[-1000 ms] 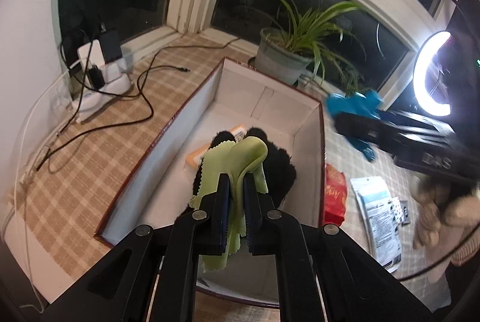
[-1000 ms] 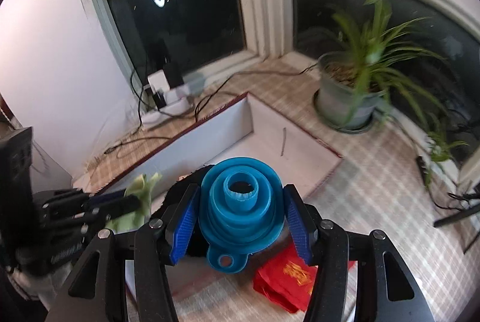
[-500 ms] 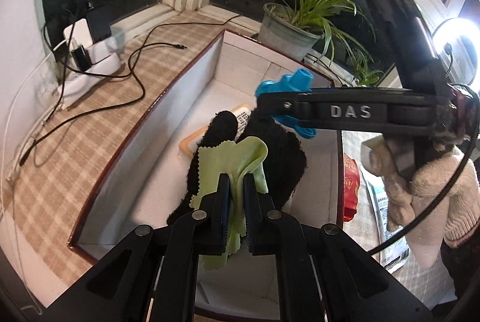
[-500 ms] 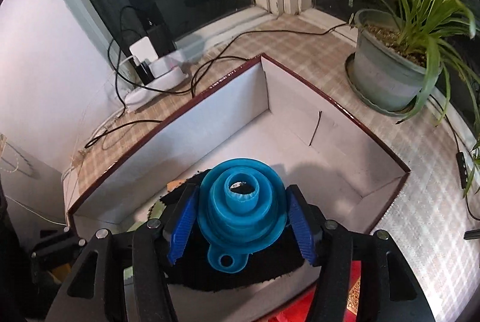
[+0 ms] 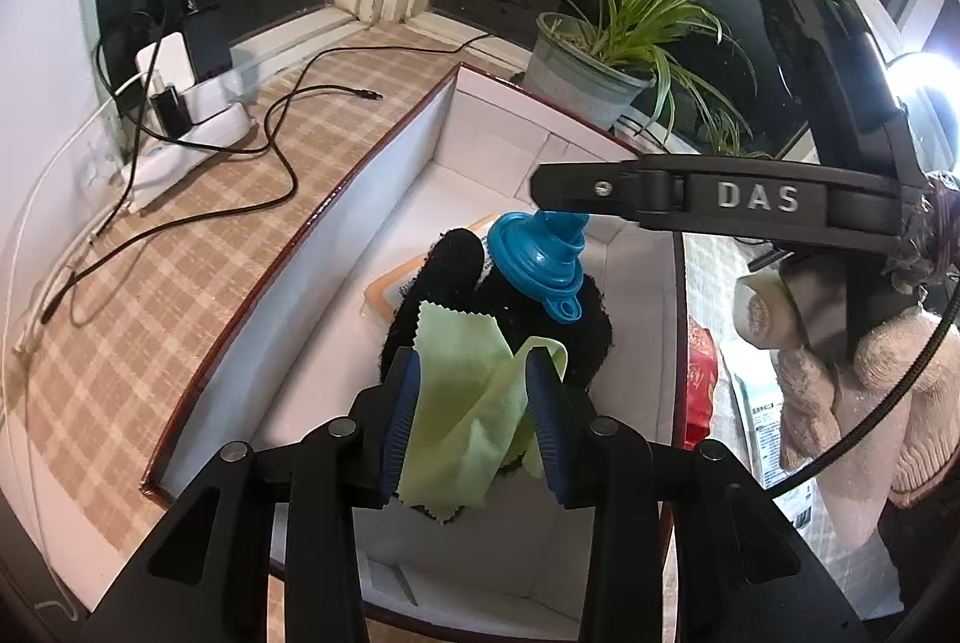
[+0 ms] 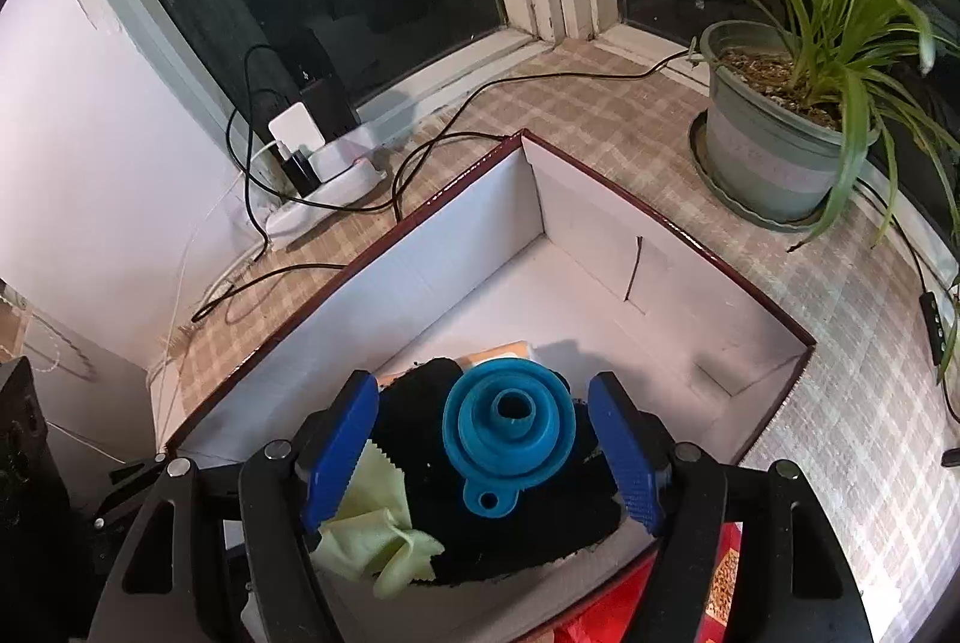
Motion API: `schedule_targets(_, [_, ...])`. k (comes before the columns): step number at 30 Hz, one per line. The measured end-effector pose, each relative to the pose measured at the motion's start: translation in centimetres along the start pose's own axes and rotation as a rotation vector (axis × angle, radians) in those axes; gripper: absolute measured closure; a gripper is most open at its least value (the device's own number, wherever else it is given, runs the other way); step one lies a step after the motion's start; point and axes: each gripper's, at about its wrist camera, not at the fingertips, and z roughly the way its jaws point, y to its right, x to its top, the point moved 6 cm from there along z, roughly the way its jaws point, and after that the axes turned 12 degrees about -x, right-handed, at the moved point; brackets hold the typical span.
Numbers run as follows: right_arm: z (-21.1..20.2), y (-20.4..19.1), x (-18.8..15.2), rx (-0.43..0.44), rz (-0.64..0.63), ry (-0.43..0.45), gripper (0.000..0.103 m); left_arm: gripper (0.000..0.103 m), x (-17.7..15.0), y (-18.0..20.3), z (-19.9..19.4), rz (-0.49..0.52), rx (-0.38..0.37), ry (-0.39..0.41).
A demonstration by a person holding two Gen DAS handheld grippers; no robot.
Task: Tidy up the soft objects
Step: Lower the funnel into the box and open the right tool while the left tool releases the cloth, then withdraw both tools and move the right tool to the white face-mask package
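A white box with a dark red rim holds a black fuzzy glove, an orange-edged pack under it, and a pale green cloth. My left gripper is open, its jaws on either side of the cloth, which lies loose on the glove. A blue collapsible funnel rests on the glove. My right gripper is open just above the funnel; it shows from the side in the left wrist view.
A potted spider plant stands behind the box. A white power strip with chargers and black cables lies on the checked mat at the left. A red packet and a printed bag lie right of the box.
Both grippers have opened. The left one has let go of the green cloth and the right one has let go of the blue funnel, which now rests on the black glove in the box.
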Motion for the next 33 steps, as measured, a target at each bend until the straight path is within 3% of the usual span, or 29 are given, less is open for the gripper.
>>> schedule_targets(9, [-4.2, 2.0, -1.0, -0.02, 0.057, 0.052, 0.034, 0.068, 0.5, 1.2, -1.8, 0.025, -0.042, 0.033])
schedule_targets(17, [-10.3, 6.8, -4.3, -0.04, 0.218, 0.125, 0.034, 0.068, 1.2, 4.3, -3.6, 0.08, -0.146, 0.055])
schedule_targets(21, [-14.4, 9.5, -7.6, -0.079, 0.301, 0.178, 0.034, 0.067, 0.8, 6.6, -4.0, 0.129, -0.221, 0.032])
schedule_targets(24, [-17.2, 11.8, -10.5, -0.122, 0.366, 0.21, 0.034, 0.058, 0.3, 8.3, -4.2, 0.166, -0.262, 0.019])
schedule_targets(33, [-22.7, 19.4, -21.0, -0.203, 0.572, 0.216, 0.034, 0.057, -2.8, 13.4, -3.0, 0.201, -0.368, -0.062])
